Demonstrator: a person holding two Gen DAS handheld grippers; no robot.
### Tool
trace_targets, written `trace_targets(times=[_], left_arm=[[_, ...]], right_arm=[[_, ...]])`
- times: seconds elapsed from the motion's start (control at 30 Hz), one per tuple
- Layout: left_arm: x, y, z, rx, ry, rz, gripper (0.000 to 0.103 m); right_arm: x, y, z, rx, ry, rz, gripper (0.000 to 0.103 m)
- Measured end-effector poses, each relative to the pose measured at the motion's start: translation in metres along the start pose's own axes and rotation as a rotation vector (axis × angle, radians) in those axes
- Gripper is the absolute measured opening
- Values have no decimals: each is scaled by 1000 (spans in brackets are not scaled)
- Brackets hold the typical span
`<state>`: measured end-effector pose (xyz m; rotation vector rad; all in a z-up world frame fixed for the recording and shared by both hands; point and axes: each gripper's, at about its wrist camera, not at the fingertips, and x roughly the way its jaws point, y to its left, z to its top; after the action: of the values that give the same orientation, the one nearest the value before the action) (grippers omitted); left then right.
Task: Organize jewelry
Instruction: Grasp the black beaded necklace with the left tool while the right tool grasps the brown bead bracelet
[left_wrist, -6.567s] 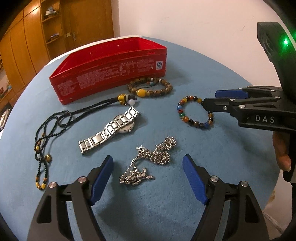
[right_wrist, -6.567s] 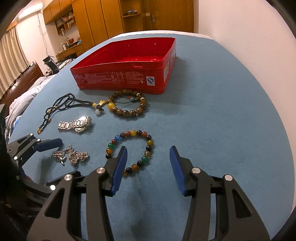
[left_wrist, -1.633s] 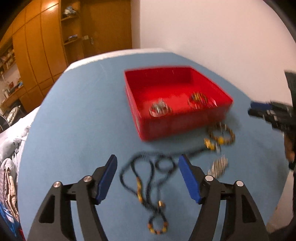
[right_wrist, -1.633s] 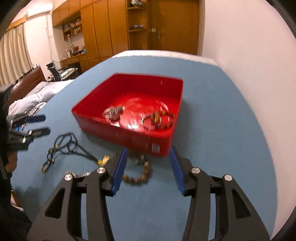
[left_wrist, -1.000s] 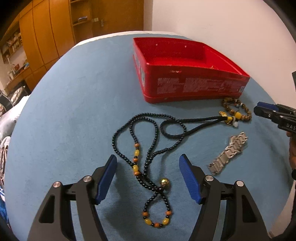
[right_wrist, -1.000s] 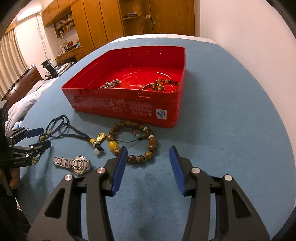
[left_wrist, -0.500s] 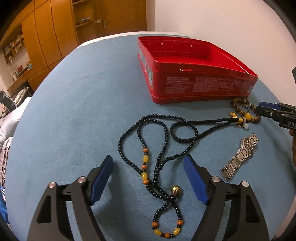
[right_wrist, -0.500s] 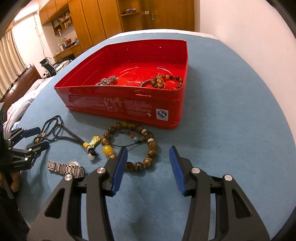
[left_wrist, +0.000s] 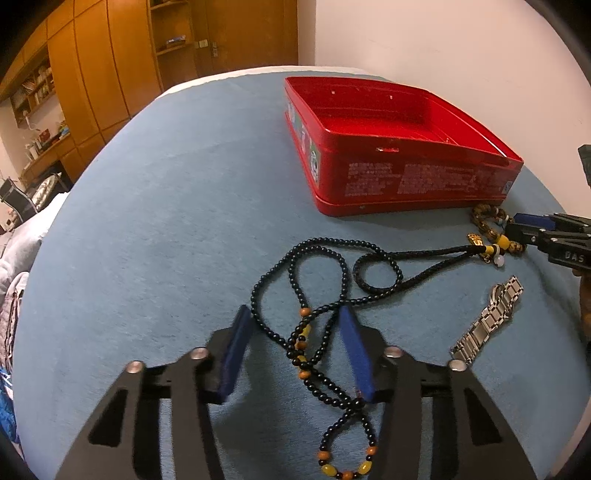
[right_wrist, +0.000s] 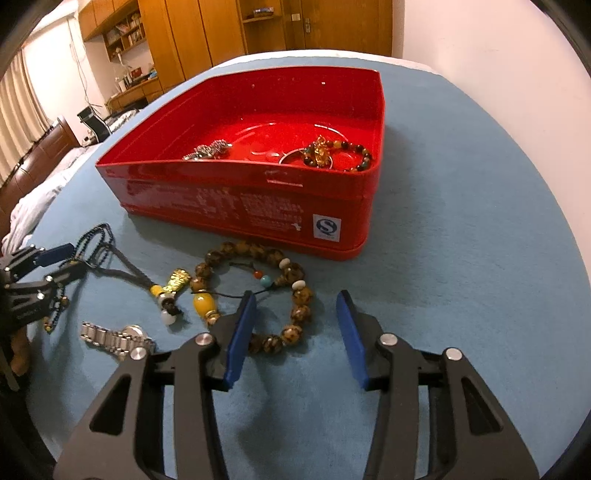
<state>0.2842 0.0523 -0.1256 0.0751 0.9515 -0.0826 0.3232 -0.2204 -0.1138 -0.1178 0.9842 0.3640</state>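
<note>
Left tongs (left_wrist: 295, 350) half open, straddling black bead necklace (left_wrist: 317, 295) beside red tin (left_wrist: 406, 181); right tongs (right_wrist: 295, 332) wide open over brown bead bracelet (right_wrist: 295, 314), gripping nothing.

blue tablecloth (left_wrist: 166, 206) | wooden cabinets (right_wrist: 192, 33) (far wall); office chair (right_wrist: 94, 123); curtain (right_wrist: 18, 99)

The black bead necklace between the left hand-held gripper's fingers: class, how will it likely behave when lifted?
The necklace lies in loose crossing loops, so it is probably floppy and will dangle. The left hand-held gripper brackets only part of it, so the pendant end likely trails. Its round beads may slip between the fingers.
</note>
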Motion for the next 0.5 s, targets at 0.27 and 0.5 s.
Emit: trace_targets(times=[0.27,0.5], left_arm=[[0,5,3,-18,2,-4,8],[-9,6,1,-26,-11,2,7]], right_arm=[[1,7,-7,-44,-3,-30,10],[-9,4,-10,-28,-3,-9,10]])
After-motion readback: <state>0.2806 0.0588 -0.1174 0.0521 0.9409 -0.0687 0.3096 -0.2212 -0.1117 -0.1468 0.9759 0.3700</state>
